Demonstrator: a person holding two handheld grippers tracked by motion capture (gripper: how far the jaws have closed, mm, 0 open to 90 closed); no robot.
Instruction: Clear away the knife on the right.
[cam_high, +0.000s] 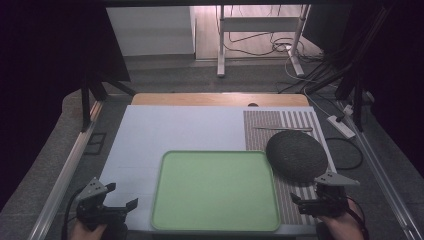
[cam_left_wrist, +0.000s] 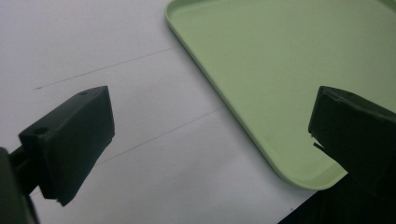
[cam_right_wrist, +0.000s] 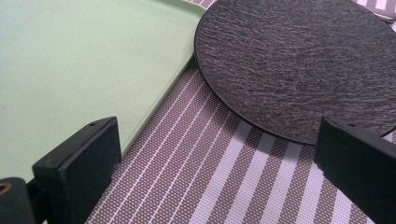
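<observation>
Nearest the person, the left gripper (cam_high: 121, 204) hovers over the white surface (cam_high: 165, 135) with its jaws wide apart and empty, just beside the near left corner of the green tray (cam_high: 215, 192). The right gripper (cam_high: 303, 202) hangs at the near right, jaws likewise spread wide and holding nothing, over the striped placemat (cam_high: 300, 192).

Just ahead of it lies the dark round slate plate (cam_right_wrist: 299, 65) — flat on the placemat, its edge at or slightly over the tray's right rim; whether they touch is hard to tell. Farther back on the mat lies a thin stick-like utensil (cam_high: 282, 128), too small to identify.

The likely risk: the plate is low and flat, so a jaw pushed at its edge could shove it against the tray rather than catch it — or the hard slate could slip from a shallow pinch and drop.
</observation>
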